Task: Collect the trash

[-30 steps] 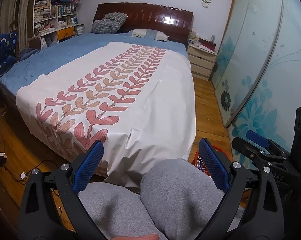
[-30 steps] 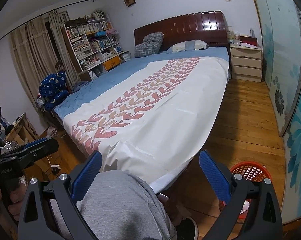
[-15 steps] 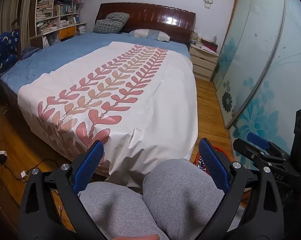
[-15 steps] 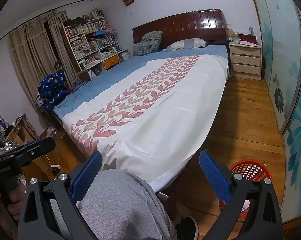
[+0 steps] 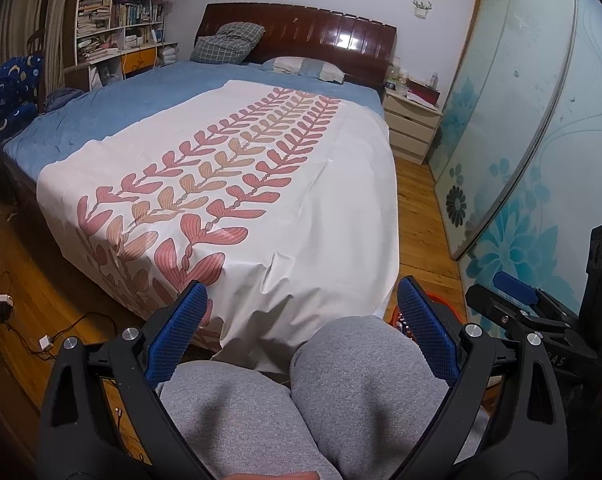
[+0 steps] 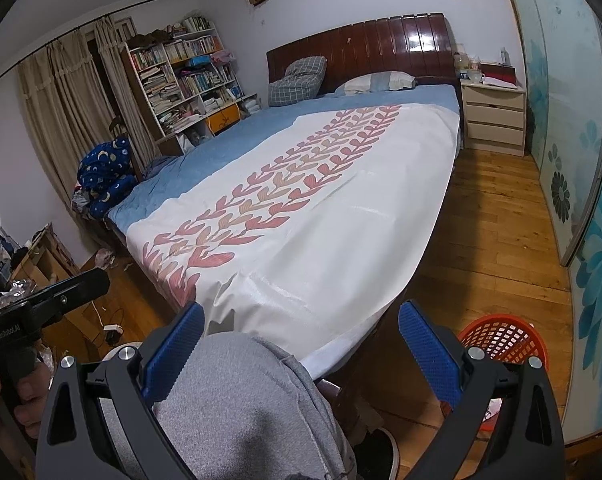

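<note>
Both pairs of tongs hang over the person's grey-trousered knees point(image 5: 285, 392) at the foot of the wide bed with a white leaf-print cover point(image 5: 261, 184). The left gripper point(image 5: 301, 332) has its blue pads spread wide with nothing between them, and so does the right gripper point(image 6: 301, 352). No loose trash can be made out with certainty; the round red plastic mesh basket point(image 6: 501, 340) on the wooden floor, by the bed's foot corner on the mirrored-wardrobe side, holds something pale. It lies just right of the right gripper, half hidden behind the left one's pad, so the right hand looks nearer.
</note>
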`<state>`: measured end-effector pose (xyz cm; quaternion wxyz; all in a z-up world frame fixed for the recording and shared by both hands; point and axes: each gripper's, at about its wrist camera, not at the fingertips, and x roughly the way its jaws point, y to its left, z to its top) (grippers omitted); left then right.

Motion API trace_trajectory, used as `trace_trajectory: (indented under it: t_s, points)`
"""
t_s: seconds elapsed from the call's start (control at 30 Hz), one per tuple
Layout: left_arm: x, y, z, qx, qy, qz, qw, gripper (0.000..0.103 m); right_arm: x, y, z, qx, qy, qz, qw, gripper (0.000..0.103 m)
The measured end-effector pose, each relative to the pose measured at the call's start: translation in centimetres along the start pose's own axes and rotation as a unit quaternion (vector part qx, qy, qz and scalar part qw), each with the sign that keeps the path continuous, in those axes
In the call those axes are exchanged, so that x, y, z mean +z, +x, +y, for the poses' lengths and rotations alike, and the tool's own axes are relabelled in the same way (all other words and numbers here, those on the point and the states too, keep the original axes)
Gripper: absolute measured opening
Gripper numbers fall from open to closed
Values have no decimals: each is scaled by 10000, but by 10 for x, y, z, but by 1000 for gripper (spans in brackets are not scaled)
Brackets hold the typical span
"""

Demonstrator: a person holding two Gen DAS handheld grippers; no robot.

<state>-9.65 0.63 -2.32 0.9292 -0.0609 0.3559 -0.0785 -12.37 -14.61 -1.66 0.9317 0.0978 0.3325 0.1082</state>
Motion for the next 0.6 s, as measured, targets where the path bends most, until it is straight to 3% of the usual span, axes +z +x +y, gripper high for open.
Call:
trace_trajectory:
  t_s: [0.6]
  points:
    - [-1,-1,-3,0,39,-82,10000,95,-8,7,7,64,-37,61,10000,96]
